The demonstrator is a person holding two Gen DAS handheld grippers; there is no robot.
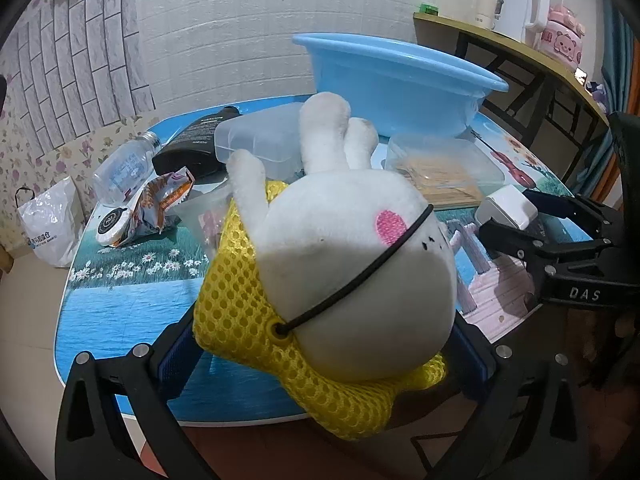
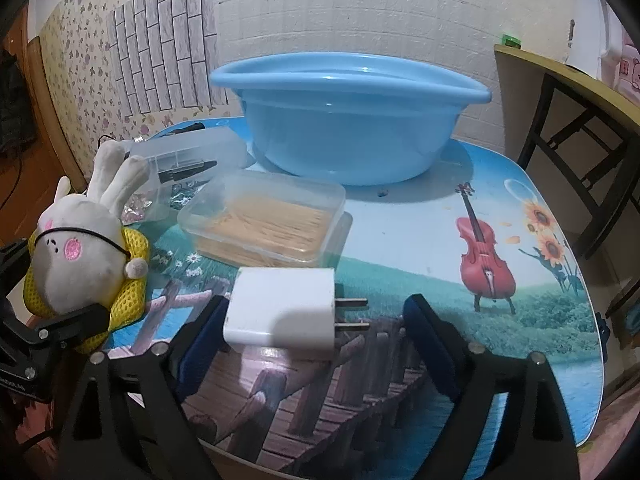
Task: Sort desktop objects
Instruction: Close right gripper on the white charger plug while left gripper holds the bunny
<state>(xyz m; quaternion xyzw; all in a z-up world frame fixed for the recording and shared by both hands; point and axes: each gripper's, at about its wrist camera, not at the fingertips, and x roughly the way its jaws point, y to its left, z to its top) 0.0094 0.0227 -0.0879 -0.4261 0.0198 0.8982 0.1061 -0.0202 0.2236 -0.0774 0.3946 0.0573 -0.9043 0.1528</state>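
The left gripper (image 1: 324, 354) stands wide open around a white plush rabbit (image 1: 352, 272) in a yellow mesh bag (image 1: 236, 300); whether its pads touch the toy cannot be told. Ahead of it lie a frosted lidded box (image 1: 260, 140), its contents not readable in this view, and a clear lidded box of thin wooden sticks (image 1: 444, 172). Beyond both sits a blue basin (image 1: 396, 84); its inside is hidden from here.

The right gripper (image 2: 312, 344) is spread wide too, holding nothing. A white plug adapter (image 2: 282, 310) lies on the bench (image 2: 400, 240) between its fingers, against the left pad and apart from the right. Just ahead is the stick box, to its left the frosted box with a black pen (image 2: 186, 170) inside, and farther on the basin, which looks empty as far as its near wall shows.
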